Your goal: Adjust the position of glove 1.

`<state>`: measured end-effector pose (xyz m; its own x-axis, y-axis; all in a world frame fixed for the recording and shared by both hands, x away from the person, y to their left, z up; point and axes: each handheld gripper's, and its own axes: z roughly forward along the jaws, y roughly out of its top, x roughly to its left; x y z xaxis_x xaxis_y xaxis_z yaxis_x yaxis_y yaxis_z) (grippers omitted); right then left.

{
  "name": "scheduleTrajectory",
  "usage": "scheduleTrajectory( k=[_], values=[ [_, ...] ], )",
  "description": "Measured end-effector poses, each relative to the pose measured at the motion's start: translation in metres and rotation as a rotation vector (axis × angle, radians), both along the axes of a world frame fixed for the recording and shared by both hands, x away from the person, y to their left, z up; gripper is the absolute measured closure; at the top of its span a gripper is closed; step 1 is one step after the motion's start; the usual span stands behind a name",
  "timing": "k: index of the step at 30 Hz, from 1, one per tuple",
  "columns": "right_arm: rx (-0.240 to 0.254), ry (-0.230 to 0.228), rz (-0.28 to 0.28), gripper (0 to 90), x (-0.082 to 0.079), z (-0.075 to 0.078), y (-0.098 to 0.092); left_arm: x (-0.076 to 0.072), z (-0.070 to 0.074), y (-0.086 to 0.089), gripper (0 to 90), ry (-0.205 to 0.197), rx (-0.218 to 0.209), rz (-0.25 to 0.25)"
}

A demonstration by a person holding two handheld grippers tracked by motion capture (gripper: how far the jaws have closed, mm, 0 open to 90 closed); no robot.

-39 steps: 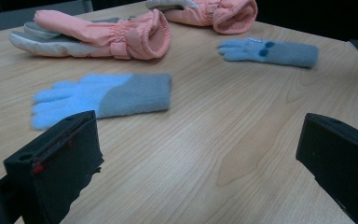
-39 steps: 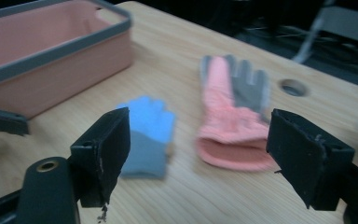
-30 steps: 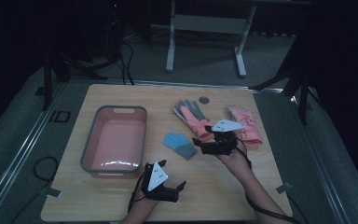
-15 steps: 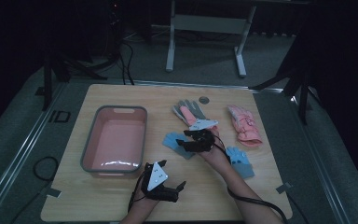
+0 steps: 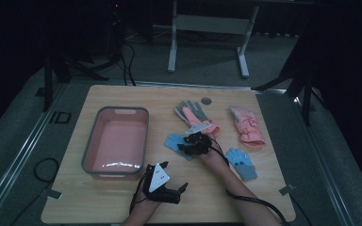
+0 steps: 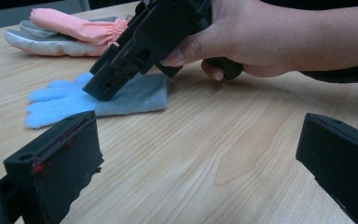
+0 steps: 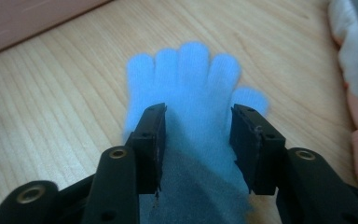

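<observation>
Blue and soft, a little glove (image 7: pixel 191 88) lies flat on the wooden surface (image 5: pixel 264 197) near the pink tub (image 5: pixel 115 141). The right tool (image 7: pixel 196 140) sits over it with its jaws apart, one on each side of the glove. The left tool (image 6: pixel 200 163) rests wide open, holding nothing.
</observation>
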<state>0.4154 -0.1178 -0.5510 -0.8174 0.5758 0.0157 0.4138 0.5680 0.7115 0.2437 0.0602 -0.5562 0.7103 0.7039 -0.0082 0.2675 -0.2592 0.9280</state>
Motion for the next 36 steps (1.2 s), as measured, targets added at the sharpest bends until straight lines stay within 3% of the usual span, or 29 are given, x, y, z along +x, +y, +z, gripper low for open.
scheduleTrajectory(
  k=[4,11,17,22,25,27,30,32,36],
  values=[
    [-0.002,0.009,0.013,62.4,0.001,0.0,0.0,0.0,0.0,0.0,0.0,0.001,-0.001,0.002],
    [-0.022,-0.017,0.018,77.0,-0.003,0.0,0.007,0.0,0.0,0.0,0.0,0.003,-0.002,0.005],
    [-0.053,-0.025,-0.021,83.3,-0.008,0.003,0.014,0.0,0.0,0.0,0.0,0.004,-0.002,0.006],
    [-0.016,-0.033,-0.103,84.8,-0.018,0.023,0.011,0.001,0.0,0.0,0.0,0.005,-0.005,0.006],
    [0.053,-0.047,-0.178,84.9,-0.028,0.047,0.001,0.001,0.0,0.0,0.0,0.007,-0.007,0.009],
    [0.078,-0.044,-0.199,84.9,-0.031,0.052,-0.002,0.001,0.0,0.0,0.0,0.007,-0.007,0.01],
    [0.135,-0.068,-0.276,84.9,-0.049,0.071,-0.012,0.001,0.0,0.0,0.0,0.009,-0.008,0.011],
    [0.144,-0.073,-0.29,84.9,-0.054,0.075,-0.015,0.001,0.0,0.0,0.0,0.008,-0.008,0.01],
    [0.177,-0.116,-0.403,84.8,-0.075,0.092,-0.032,0.001,0.0,0.0,0.0,0.009,-0.009,0.011]
  ],
)
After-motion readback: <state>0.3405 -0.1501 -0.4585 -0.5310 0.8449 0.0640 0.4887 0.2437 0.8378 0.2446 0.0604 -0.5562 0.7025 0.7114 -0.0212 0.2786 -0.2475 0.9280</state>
